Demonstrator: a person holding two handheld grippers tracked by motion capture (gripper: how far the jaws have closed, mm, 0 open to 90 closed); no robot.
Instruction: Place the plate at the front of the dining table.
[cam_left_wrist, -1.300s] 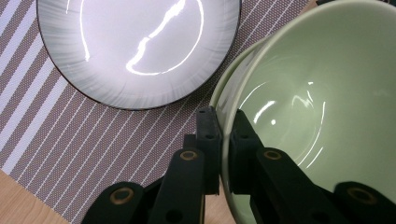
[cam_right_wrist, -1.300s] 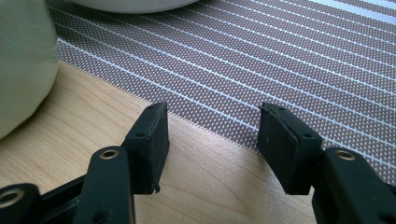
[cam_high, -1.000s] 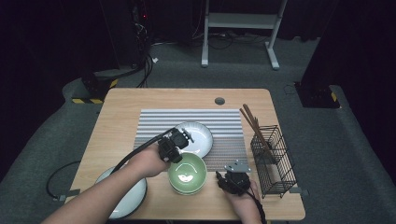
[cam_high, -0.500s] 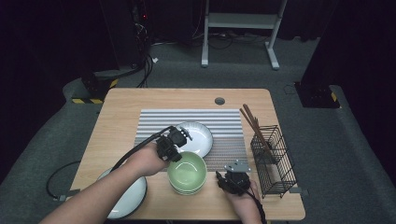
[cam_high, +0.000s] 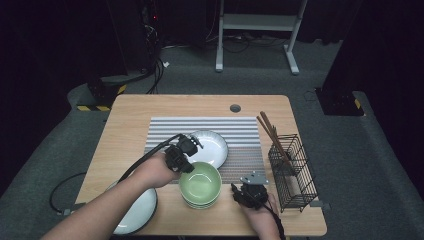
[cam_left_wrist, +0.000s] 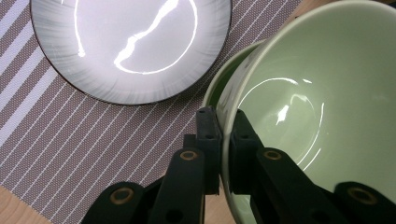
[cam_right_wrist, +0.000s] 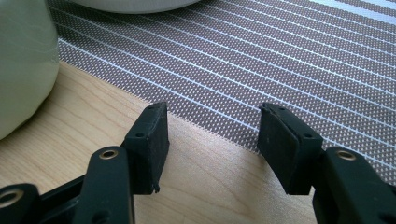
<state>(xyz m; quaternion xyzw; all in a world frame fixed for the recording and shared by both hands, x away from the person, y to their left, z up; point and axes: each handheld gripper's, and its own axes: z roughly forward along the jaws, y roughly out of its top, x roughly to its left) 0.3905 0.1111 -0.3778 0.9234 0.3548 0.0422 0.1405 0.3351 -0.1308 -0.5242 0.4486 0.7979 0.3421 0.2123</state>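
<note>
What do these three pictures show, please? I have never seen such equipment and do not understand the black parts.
A person sits at a wooden table and holds a hand tool with two black fingers in each hand. One camera looks down from above; one camera rides on each tool.

On the table lie a striped mat, a white plate, another plate, a stack of green bowls and a wire basket with chopsticks.

The left gripper pinches the rim of the top green bowl. The right gripper is open, holding nothing, above the table edge.
</note>
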